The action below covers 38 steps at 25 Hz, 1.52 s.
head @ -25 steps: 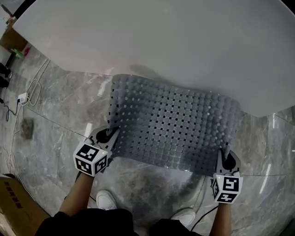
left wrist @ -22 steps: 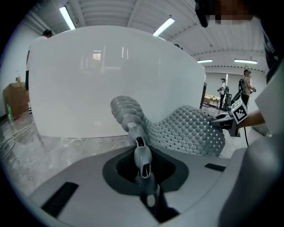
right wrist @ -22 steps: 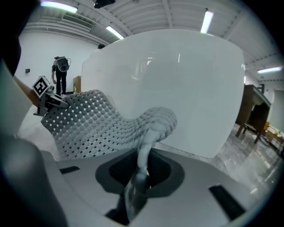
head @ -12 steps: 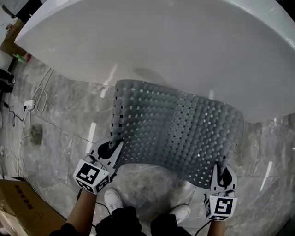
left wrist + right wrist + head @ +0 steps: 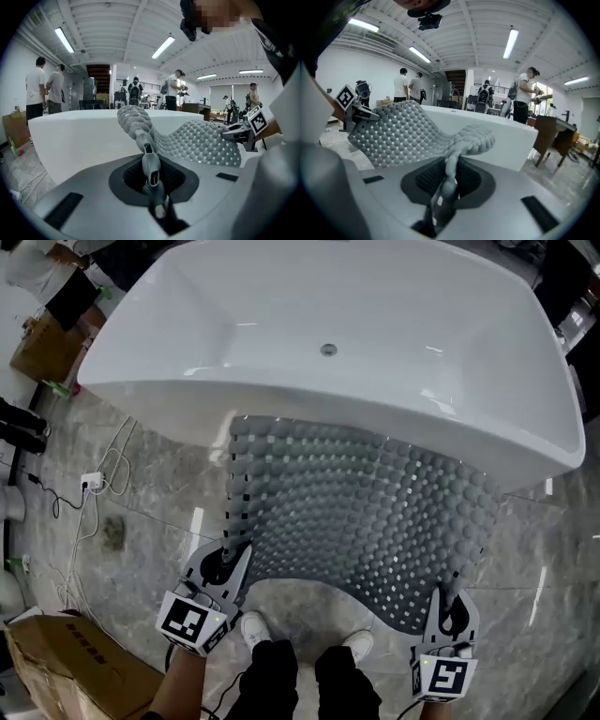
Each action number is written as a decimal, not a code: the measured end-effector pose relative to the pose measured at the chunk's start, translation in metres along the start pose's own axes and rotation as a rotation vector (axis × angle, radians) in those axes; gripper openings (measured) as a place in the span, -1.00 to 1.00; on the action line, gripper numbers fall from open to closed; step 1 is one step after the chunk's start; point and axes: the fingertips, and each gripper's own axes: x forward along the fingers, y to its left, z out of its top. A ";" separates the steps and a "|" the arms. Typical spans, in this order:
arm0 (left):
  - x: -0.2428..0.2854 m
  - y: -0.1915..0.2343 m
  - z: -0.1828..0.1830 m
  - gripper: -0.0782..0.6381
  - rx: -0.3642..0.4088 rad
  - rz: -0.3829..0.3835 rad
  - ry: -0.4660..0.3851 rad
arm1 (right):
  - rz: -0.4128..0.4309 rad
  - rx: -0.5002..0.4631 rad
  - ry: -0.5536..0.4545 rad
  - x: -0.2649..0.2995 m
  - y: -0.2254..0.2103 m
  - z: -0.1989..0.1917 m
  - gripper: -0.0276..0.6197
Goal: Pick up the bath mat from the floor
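The grey, bumpy, perforated bath mat (image 5: 361, 507) hangs lifted off the floor between both grippers, its far edge drooping towards the white bathtub (image 5: 328, 324). My left gripper (image 5: 228, 557) is shut on the mat's near left corner; in the left gripper view the mat (image 5: 197, 140) runs out of the jaws (image 5: 149, 161). My right gripper (image 5: 451, 601) is shut on the near right corner, and the right gripper view shows the mat (image 5: 401, 133) pinched in its jaws (image 5: 451, 171). The mat sags between the two grips.
Grey marble floor (image 5: 150, 512) lies below, with white cables and a plug (image 5: 92, 482) at the left. A cardboard box (image 5: 80, 667) sits at the bottom left. The person's shoes (image 5: 255, 629) stand under the mat. Several people stand in the background (image 5: 47, 89).
Both grippers have risen with the mat, which now hangs higher above the floor. The view has pulled back, so the whole bathtub shows.
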 end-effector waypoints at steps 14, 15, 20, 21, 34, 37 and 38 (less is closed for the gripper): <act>-0.084 -0.016 0.296 -0.67 0.022 0.010 -0.268 | -0.110 -0.016 -0.260 -0.108 -0.059 0.291 -0.71; -0.091 -0.016 0.310 -0.67 0.035 0.015 -0.289 | -0.122 -0.017 -0.280 -0.114 -0.063 0.304 -0.71; -0.144 0.006 0.386 -0.67 0.045 0.041 -0.369 | -0.167 -0.030 -0.350 -0.157 -0.062 0.385 -0.71; -0.154 0.010 0.399 -0.67 0.049 0.044 -0.385 | -0.173 -0.033 -0.364 -0.165 -0.061 0.400 -0.71; -0.225 0.015 0.487 -0.67 0.139 0.095 -0.478 | -0.187 -0.030 -0.471 -0.218 -0.053 0.487 -0.71; -0.232 0.021 0.492 -0.67 0.127 0.104 -0.491 | -0.190 -0.031 -0.486 -0.224 -0.050 0.495 -0.71; -0.234 0.024 0.492 -0.67 0.123 0.107 -0.490 | -0.191 -0.034 -0.486 -0.226 -0.049 0.496 -0.71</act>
